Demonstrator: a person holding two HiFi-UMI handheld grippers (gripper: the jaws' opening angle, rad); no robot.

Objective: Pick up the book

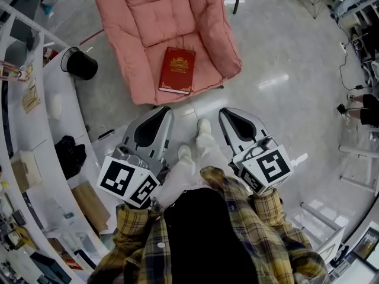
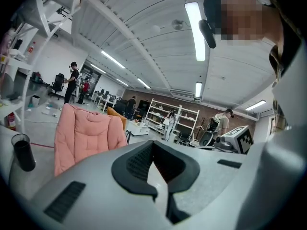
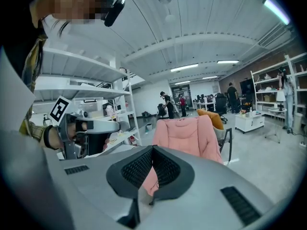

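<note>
Left gripper and right gripper both pressed together, empty. Book lies flat on pink chair seat, ahead of both tips, apart. Long axis runs roughly away from me. Left gripper nearer.

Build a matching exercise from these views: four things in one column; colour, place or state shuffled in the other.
Things:
1. book
2. armchair
3. cup
4. right gripper

Descriptions:
A. pink
B. jaws together, nothing held
C. black, on the white counter
D. red, lying flat

Pairs: 1-D, 2-A, 3-C, 4-B
</note>
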